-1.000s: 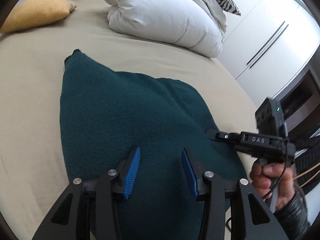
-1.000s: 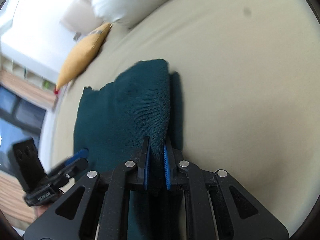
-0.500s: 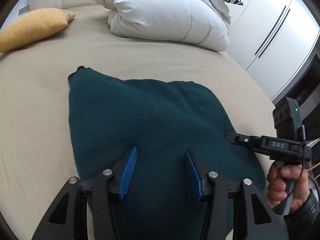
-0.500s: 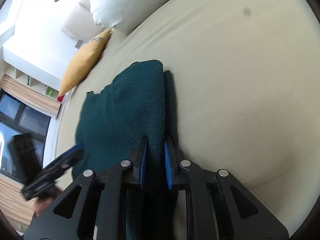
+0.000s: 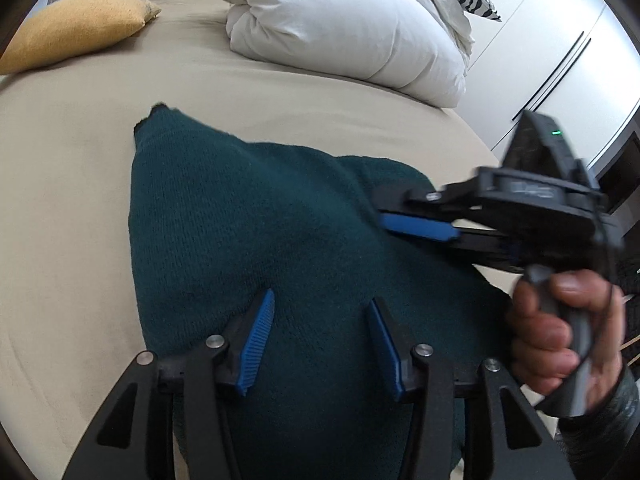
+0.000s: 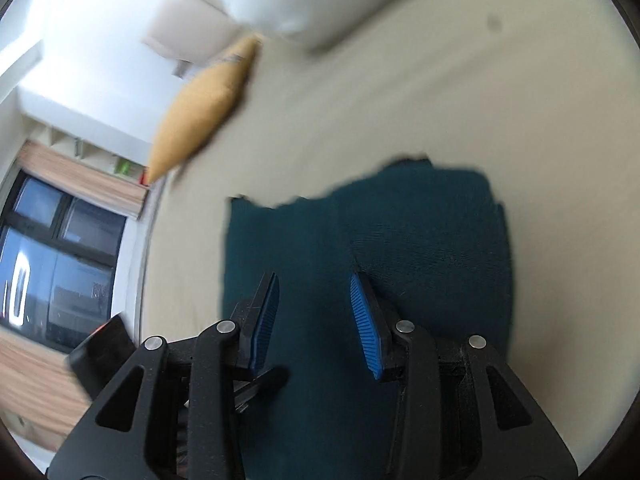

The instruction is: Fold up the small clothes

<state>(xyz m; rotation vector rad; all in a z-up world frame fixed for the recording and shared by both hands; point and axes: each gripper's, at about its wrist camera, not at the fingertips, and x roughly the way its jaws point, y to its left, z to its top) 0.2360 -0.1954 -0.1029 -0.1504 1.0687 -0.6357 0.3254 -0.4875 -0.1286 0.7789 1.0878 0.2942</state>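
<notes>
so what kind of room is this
Most likely a bedroom: the dark green garment lies on a bed with a beige sheet, a folded white duvet at its head, and tall white wardrobe doors beside it.

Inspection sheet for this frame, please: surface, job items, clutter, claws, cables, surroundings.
Surface: beige bed sheet.
Job's things: dark green knit garment, partly folded, flat on the bed.
Clutter: yellow cushion, white duvet.
Claws: left claw open over the garment; right claw open, jaws just been opening, nothing pinched.
Cables: dark cable by the right hand.
Surroundings: white wardrobe, window.
</notes>
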